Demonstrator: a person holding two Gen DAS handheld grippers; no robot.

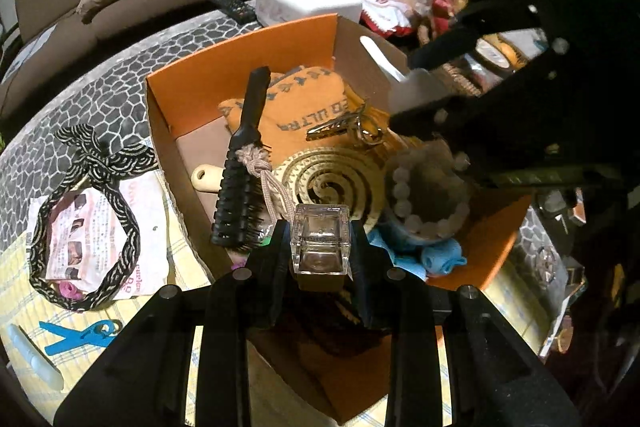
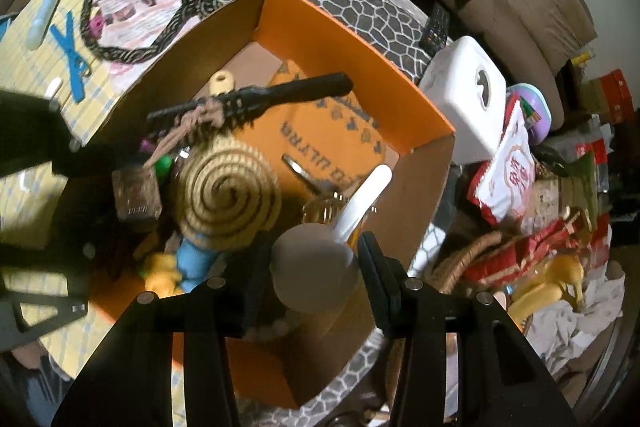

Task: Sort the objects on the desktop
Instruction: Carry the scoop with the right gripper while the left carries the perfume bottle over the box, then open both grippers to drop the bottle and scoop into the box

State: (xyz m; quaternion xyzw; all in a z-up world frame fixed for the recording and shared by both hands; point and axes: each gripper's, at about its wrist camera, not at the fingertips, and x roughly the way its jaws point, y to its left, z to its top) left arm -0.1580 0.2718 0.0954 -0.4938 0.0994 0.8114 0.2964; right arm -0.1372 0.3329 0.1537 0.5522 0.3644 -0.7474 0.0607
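While both tools hang over the orange cardboard box, we read the left gripper as clamped on a clear square glass bottle, upright above the box's near end. The right gripper, half open, brackets a white plastic scoop; grip unclear, handle pointing away.

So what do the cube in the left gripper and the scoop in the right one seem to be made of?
Cube: clear glass or acrylic, glossy; you see through it and its edges glint. Scoop: white plastic, probably, matte and smooth, moulded in one piece with its flat handle.
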